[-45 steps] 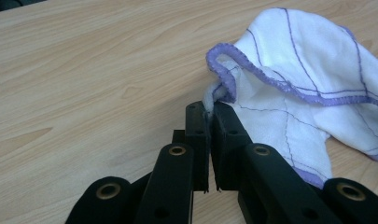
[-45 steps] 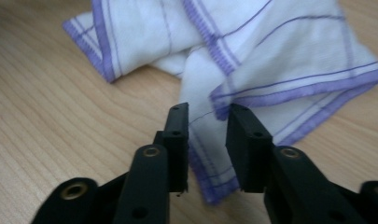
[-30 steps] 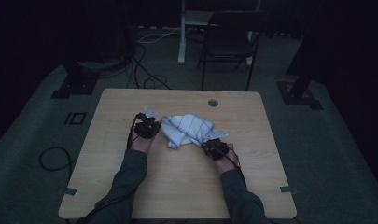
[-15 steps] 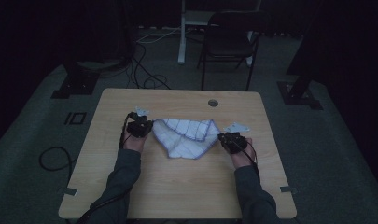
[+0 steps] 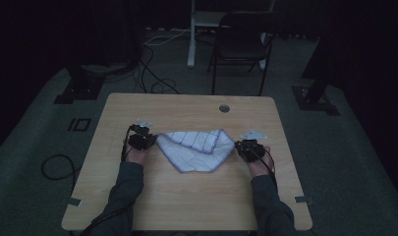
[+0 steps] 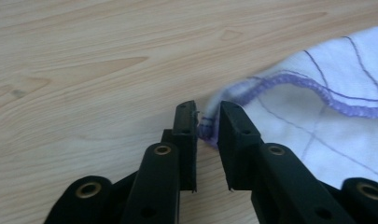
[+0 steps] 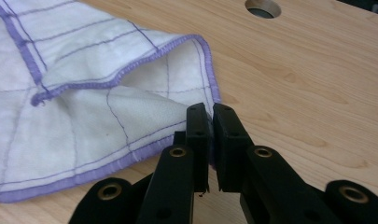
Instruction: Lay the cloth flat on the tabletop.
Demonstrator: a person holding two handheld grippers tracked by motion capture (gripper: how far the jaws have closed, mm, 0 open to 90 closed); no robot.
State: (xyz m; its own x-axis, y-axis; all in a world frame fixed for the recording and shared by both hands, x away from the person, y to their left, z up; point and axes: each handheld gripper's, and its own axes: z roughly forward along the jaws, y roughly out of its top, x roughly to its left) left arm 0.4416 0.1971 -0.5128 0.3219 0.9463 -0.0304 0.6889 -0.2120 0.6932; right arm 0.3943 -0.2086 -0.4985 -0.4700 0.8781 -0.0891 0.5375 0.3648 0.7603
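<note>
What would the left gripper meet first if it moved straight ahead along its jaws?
The left gripper already has the cloth's purple-edged corner between its jaws; beyond that, probably only bare table.

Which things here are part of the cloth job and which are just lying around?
In the job:
- white cloth with purple edging
- left hand-held gripper, pinching the cloth's left corner
- right hand-held gripper, shut on its right corner
- wooden table under it

Just lying about:
- black chair
- floor cables
</note>
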